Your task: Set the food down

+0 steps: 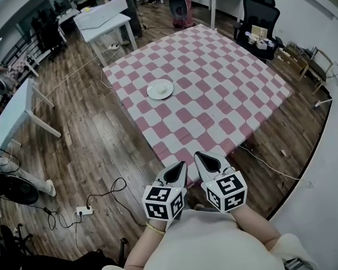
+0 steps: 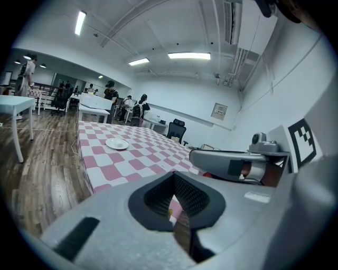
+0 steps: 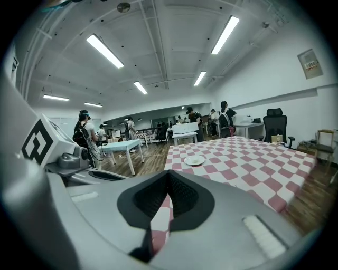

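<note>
open tablecloth around one plate

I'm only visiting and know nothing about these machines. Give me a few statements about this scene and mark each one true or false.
1. A white plate sits on the checked tablecloth. True.
2. The left tongs are gripping the plate. False: they are shut on nothing, close to the person's body and well away from the plate.
3. The right tongs are shut and empty. True.
4. The tablecloth is blue and white. False: it is pink and white.
5. A black office chair stands beyond the table's far side. True.
</note>
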A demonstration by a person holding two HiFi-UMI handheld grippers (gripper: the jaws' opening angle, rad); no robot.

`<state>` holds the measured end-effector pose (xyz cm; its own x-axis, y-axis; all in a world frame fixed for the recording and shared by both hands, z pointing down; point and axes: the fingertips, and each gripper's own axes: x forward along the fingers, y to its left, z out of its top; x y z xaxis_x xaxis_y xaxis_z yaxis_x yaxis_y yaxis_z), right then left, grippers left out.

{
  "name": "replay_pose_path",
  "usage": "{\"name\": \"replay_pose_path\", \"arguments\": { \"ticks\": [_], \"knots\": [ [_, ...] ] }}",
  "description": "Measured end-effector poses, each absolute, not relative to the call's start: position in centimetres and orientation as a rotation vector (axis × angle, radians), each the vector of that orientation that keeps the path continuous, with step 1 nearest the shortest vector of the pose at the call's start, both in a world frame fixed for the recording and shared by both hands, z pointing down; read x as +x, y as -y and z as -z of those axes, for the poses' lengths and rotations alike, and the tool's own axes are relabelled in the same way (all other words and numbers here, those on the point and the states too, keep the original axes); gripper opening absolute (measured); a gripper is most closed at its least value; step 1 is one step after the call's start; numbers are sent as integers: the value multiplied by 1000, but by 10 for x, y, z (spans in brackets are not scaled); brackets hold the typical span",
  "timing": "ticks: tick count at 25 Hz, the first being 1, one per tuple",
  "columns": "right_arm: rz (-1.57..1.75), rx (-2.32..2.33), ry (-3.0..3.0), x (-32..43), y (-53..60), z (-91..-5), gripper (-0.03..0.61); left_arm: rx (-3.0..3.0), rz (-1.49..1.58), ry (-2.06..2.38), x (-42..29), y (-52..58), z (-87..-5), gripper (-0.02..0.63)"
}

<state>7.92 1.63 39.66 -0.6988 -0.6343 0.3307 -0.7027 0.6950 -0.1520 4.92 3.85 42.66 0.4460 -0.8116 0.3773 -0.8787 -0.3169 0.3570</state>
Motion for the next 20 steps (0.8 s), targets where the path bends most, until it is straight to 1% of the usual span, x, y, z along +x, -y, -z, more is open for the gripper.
{"name": "replay_pose_path", "arguments": {
  "ticks": [20],
  "knots": [
    [-341,1038,2700,94,-38,-395,5,2218,-164,1421,78,-56,-427,2]
  ]
}}
